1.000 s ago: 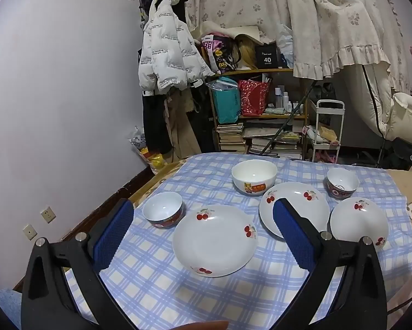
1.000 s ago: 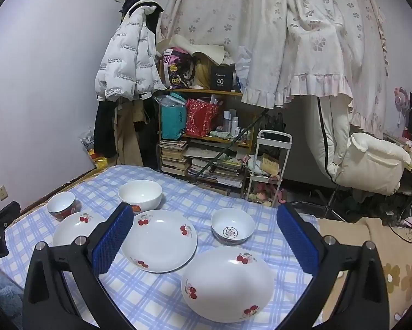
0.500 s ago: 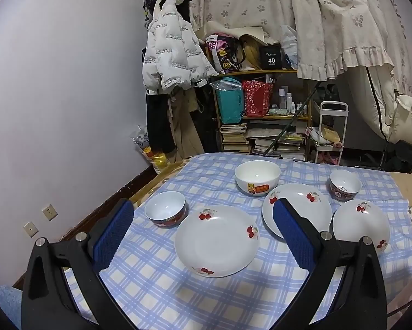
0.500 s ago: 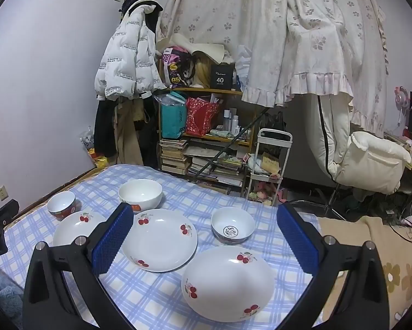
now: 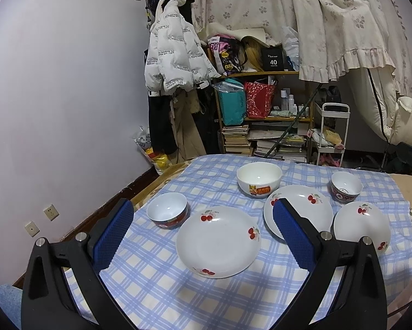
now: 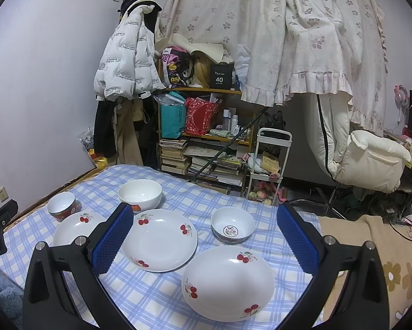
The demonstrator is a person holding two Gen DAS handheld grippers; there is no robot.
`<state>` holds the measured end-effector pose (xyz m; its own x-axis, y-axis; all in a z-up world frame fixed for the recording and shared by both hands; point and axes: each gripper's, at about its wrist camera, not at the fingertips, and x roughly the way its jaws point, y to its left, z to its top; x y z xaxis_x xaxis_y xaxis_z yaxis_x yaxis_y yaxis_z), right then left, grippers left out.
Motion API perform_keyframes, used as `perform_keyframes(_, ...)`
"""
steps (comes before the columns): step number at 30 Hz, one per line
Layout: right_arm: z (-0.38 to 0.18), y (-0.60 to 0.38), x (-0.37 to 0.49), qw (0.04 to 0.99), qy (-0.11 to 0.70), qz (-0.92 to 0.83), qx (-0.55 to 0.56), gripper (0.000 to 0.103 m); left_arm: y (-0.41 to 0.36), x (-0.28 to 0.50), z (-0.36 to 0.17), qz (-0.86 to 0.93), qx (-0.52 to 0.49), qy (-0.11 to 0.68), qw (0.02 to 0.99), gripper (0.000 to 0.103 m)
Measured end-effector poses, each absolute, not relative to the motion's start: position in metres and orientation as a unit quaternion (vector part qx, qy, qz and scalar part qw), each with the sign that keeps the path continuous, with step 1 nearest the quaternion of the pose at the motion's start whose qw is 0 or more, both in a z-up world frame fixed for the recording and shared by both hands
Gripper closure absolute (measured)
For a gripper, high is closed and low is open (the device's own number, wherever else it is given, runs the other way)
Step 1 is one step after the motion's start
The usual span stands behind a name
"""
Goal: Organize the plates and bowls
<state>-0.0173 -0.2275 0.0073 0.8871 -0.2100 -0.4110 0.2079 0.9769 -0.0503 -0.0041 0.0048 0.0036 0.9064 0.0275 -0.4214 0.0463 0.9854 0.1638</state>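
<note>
Both tools — left (image 5: pixel 203 217), right (image 6: pixel 206 220) — gape empty above cherry plates (image 5: pixel 218 240) and bowls (image 5: pixel 259 175).

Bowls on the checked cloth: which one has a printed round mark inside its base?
The small bowl behind the nearest cherry plate; the big white bowl and the far-left bowl show plain interiors.

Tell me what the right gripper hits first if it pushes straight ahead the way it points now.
Probably the nearest cherry plate: the open right gripper is aimed down at the checked tablecloth, with that plate lowest between its fingers. The middle cherry plate lies beyond. Depth is uncertain.
</note>
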Motion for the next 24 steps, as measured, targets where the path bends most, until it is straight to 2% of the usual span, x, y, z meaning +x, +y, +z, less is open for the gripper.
perform_keyframes(24, 0.0063, -0.2306, -0.0161, 0.971, 0.213, -0.107, -0.001, 0.000, 0.0045, -0.0052, 0.0034, -0.004, 0.086, 0.216, 0.973, 0.003)
